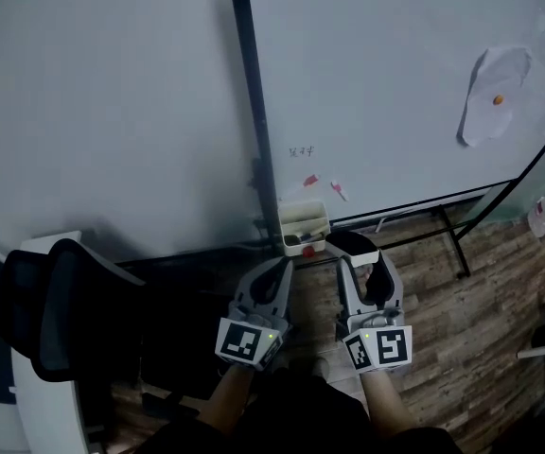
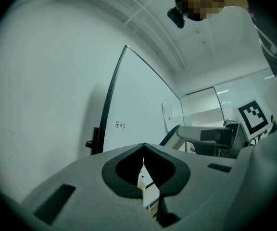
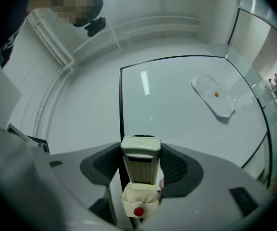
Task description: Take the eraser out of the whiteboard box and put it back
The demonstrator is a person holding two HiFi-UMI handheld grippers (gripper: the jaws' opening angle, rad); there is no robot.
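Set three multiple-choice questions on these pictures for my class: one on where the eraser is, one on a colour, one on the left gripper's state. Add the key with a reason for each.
1. Where is the eraser?
A. Between the left gripper's jaws
B. Between the right gripper's jaws
C. Lying wholly inside the box

2. What colour is the round spot on the box's front?
A. Red
B. Green
C. Blue

3. How do the left gripper's jaws stand?
A. Wide apart
B. Closed on a marker
C. Together, with nothing between them

Key:
1 B: the right gripper view shows both pads pressed on the eraser's sides, above the box.
2 A: the spot shows red in the right gripper view.
3 C: the left gripper view shows only a thin slit between the jaws.
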